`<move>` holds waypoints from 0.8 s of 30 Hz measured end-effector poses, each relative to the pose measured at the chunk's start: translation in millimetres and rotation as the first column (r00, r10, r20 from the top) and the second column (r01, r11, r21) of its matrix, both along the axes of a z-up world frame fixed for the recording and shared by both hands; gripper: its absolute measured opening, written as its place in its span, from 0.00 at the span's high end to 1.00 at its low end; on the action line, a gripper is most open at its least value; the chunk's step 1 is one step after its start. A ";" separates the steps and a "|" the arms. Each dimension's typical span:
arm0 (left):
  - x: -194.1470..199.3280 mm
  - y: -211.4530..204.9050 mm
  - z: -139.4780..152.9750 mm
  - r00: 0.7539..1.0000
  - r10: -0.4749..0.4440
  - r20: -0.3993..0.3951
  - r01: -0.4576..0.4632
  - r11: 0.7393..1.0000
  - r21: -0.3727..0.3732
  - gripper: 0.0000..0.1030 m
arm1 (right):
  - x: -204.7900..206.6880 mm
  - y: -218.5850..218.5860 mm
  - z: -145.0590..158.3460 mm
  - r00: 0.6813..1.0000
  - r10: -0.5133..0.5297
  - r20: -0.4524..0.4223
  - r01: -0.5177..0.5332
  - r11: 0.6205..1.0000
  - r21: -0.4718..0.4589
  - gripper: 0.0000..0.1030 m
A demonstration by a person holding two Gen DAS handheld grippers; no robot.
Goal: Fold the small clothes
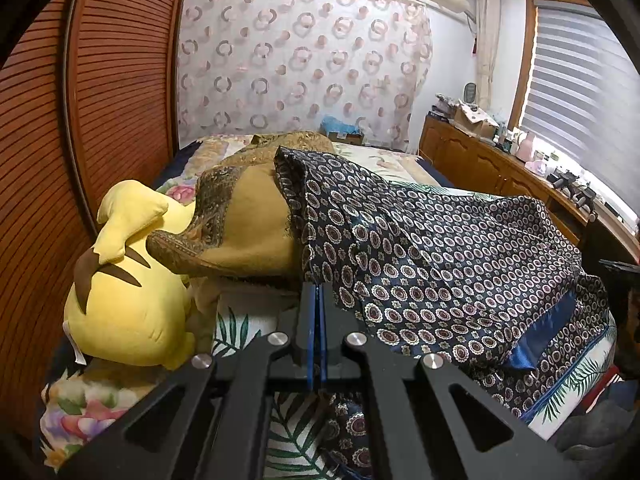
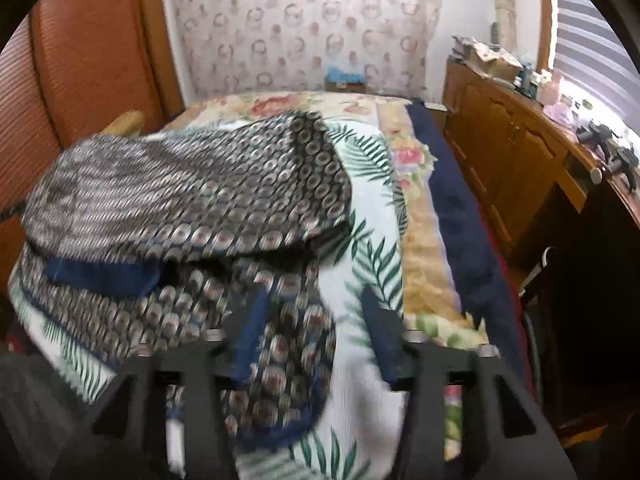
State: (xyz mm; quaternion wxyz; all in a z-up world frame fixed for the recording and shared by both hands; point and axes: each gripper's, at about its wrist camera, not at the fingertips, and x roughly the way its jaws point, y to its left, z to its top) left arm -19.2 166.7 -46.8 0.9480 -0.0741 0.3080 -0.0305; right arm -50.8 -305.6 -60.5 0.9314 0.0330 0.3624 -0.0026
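A navy cloth (image 1: 440, 256) printed with small rings and edged in blue lies rumpled on the bed. In the left wrist view my left gripper (image 1: 316, 292) is shut, and its fingertips pinch the cloth's near edge, from which the fabric rises over a mustard cushion (image 1: 256, 216). The right wrist view is blurred: the same cloth (image 2: 180, 208) is heaped at left, and a loose flap (image 2: 280, 376) trails toward me. My right gripper (image 2: 314, 320) stands open above that flap. Its left finger (image 2: 246, 320) is over the fabric, its right finger (image 2: 380, 328) over the bedspread.
A yellow plush toy (image 1: 128, 300) sits at the bed's left, against the slatted wooden wardrobe (image 1: 112, 80). The leaf-print bedspread (image 2: 368, 216) shows bare right of the cloth. A cluttered wooden cabinet (image 2: 512, 152) runs along the right under a blinded window.
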 end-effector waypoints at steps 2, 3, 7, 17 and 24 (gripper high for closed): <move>0.4 -1.8 -2.5 1.000 -0.002 -0.006 0.002 1.000 0.003 1.00 | 12.8 -4.0 -3.6 1.000 -0.015 0.008 0.014 0.999 0.029 0.49; 0.4 -3.1 -3.6 1.000 -0.003 -0.008 0.003 1.000 0.006 1.00 | 19.2 -5.7 -5.3 1.000 -0.025 0.006 0.025 0.999 0.041 0.49; 3.2 -5.8 -8.0 1.000 -0.009 -0.019 0.009 1.000 0.007 1.00 | 41.8 -11.2 -12.0 0.998 -0.059 0.006 0.058 0.992 0.108 0.49; 1.9 -7.3 8.2 0.999 -0.005 0.050 0.006 1.000 -0.009 1.00 | 69.8 -4.4 -17.4 1.000 -0.026 -0.004 0.027 0.986 0.163 0.99; -10.8 -0.7 35.8 0.995 0.007 0.097 -0.005 1.000 -0.018 1.00 | 22.1 5.4 35.2 0.990 0.009 0.140 -0.032 0.986 0.164 1.00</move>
